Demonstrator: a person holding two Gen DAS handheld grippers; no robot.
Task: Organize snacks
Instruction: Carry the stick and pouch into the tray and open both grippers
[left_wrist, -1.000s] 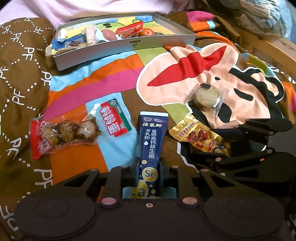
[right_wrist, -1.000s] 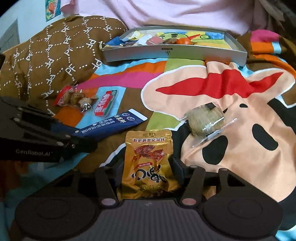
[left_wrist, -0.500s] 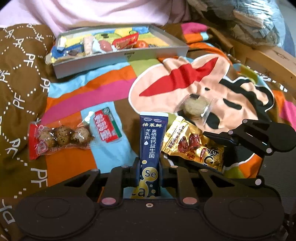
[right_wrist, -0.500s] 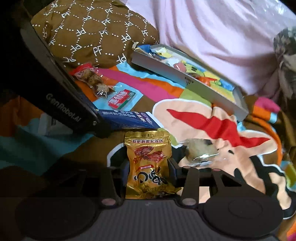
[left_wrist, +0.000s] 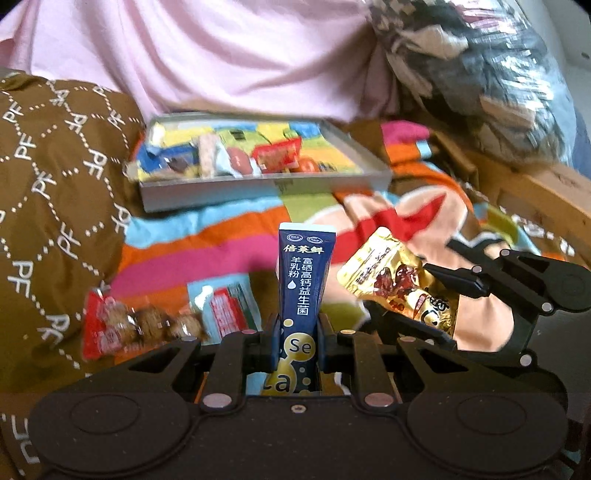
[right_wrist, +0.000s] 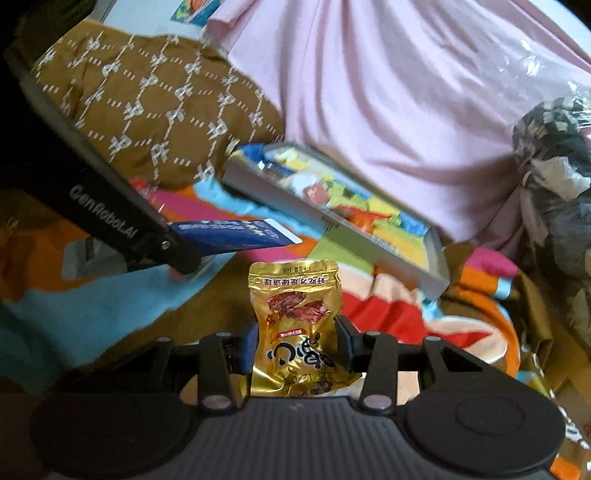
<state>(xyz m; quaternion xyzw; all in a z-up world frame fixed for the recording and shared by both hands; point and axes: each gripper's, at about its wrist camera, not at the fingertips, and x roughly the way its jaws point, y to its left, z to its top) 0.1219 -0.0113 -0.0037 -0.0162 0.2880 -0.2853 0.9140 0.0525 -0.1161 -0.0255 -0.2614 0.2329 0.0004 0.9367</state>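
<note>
Left claw clamps navy sachet, right claw clamps gold pouch; grey tray lies ahead, nearer left claw.

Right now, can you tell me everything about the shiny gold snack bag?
The gold snack bag is a small crinkly foil pouch with a sealed flat top edge, a picture of reddish-brown meat, black writing and a red label. The right gripper is shut on its lower half, one pad on each side, and holds it up off the colourful blanket, its top pointing away from the gripper. Nothing else touches it. In the left camera it leans tilted beside the blue stick packet.
</note>
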